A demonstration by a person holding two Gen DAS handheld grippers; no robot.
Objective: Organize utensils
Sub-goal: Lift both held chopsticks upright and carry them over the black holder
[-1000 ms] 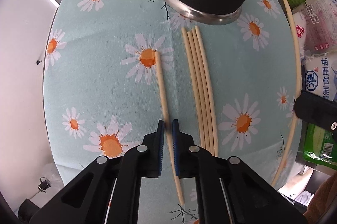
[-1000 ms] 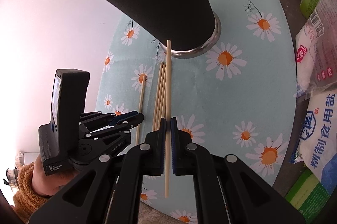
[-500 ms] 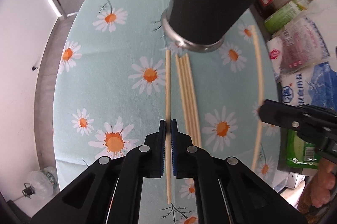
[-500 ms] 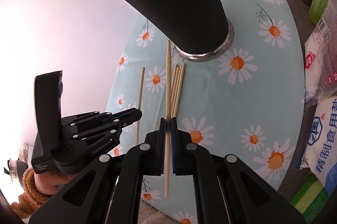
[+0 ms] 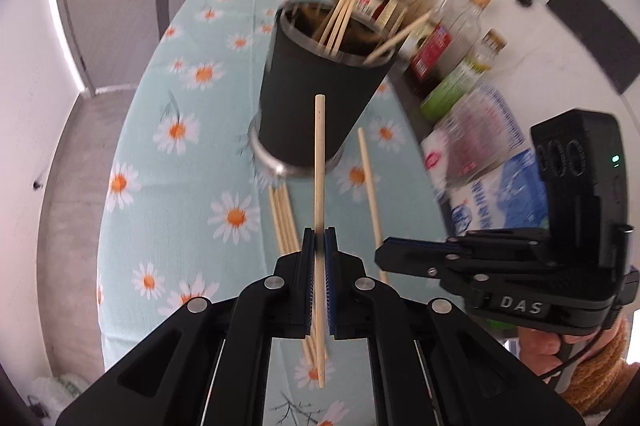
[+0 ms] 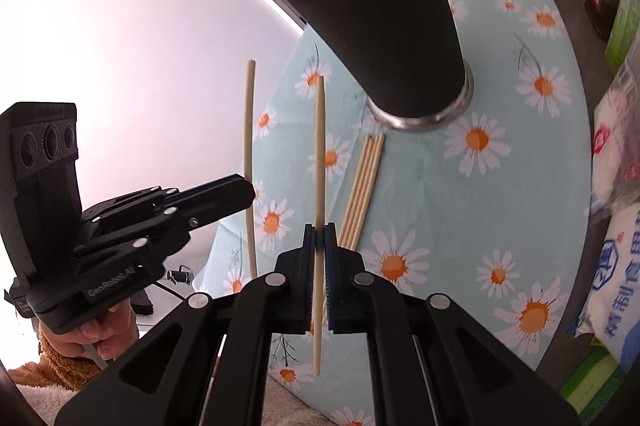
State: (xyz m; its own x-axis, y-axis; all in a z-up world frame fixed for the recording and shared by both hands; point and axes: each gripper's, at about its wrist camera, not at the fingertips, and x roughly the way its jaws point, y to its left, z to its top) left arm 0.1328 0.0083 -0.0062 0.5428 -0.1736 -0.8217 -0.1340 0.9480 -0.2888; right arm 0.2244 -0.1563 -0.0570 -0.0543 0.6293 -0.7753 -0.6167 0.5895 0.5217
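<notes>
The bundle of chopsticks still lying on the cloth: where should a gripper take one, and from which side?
Grip mid-length, from above, fingers straddling the outermost stick. The chopstick bundle lies flat, sticks touching side by side, its far end close to the black cup, so that end looks crowded.

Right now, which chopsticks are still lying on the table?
The bundle lying side by side on the cloth below the cup. The other loose two are lifted: one in the left gripper, one in the right gripper. The rest stand in the cup.
</notes>
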